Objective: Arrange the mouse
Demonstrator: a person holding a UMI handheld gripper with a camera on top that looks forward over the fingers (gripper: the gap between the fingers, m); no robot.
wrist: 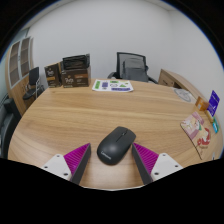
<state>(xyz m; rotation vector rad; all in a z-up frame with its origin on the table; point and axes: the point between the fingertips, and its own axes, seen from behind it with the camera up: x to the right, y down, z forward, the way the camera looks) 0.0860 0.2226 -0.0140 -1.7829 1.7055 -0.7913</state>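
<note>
A black computer mouse (115, 145) lies on the light wooden table (90, 115), near its front edge. My gripper (112, 157) is open, with its purple pads (79, 156) on either side of the mouse's near end. The mouse stands between the fingers and just ahead of them, resting on the table, with a gap at each side. Its near end sits between the fingertips and its far end points away and slightly right.
Colourful packets and a blue box (203, 120) lie at the table's right side. Papers (112, 86) lie at the far side, before a black office chair (132, 67). A rack of boxes (68, 72) stands at the far left, with a shelf unit (18, 62) beyond.
</note>
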